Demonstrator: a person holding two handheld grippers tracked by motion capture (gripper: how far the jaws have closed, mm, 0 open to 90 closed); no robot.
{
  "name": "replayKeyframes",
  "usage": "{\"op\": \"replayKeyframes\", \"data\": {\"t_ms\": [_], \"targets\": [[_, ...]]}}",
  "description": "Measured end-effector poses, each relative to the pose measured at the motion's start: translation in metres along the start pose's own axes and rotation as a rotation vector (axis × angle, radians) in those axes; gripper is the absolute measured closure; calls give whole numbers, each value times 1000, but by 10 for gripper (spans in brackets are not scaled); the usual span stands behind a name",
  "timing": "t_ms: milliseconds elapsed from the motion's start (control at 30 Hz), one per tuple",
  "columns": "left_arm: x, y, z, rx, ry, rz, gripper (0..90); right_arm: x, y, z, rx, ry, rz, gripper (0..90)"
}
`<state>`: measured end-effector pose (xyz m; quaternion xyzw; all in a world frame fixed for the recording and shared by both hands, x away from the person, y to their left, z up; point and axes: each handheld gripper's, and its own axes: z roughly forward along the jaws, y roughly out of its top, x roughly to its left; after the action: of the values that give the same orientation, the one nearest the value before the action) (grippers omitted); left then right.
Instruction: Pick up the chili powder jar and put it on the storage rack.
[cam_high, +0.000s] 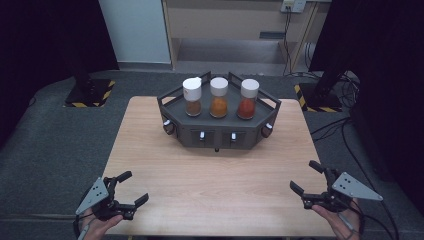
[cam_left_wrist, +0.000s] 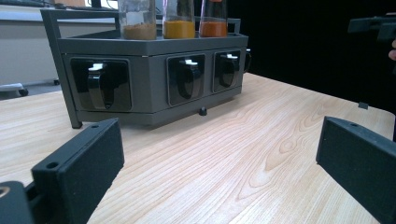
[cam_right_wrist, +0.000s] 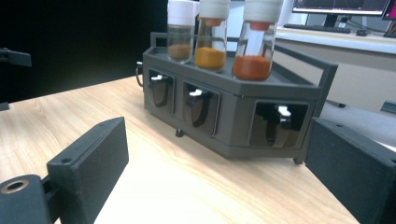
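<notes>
Bench (cam_high: 210, 190) first: pale wood, mostly bare, person standing at 6 o'clock w/ a gripper in each hand.

Rack (cam_high: 218, 127) next, a dark grey angled stand at 12 o'clock on the bench, near the far edge. Small drawers w/ white-tipped pulls run along its front faces; one faces the left gripper view squarely (cam_left_wrist: 186, 78).

On top of the rack, three white-capped jars in a row: brown jar (cam_high: 192, 97) at 11, yellow jar (cam_high: 218, 97) dead centre, red jar (cam_high: 248, 98) at 1. All upright, apart from each other, each roughly a third full of powder.

Left gripper (cam_high: 129, 187) sits at 7 o'clock, low by the near edge, jaws spread wide, nothing between them. Right gripper (cam_high: 306, 177) at 5 o'clock, same story: jaws apart, holding nothing. Both point toward the rack but are well apart from it.

Step in hand, I'd say: the very start, approach not yet made. Nothing touched. Next move prob. calls for one gripper to travel fwd toward 12, line up on a jar body below the cap, or on a drawer pull, jaws kept wide enough to clear. Can't tell which target is meant.
</notes>
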<state>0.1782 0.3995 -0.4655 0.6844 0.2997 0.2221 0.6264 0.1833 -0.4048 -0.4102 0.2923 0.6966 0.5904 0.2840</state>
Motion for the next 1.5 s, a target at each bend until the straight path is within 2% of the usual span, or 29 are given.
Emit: {"op": "replayKeyframes", "data": {"t_ms": [233,767,1500], "targets": [[0,0,1,3,-1,1,0,4,-17,6,9,-1,20,64],[0,-1,1,-2,6,4,0,9,-34,1,24,-26,49,57],[0,-1,0,-8,14,18,0,0,-49,-1,29,-19,57,35]]}}
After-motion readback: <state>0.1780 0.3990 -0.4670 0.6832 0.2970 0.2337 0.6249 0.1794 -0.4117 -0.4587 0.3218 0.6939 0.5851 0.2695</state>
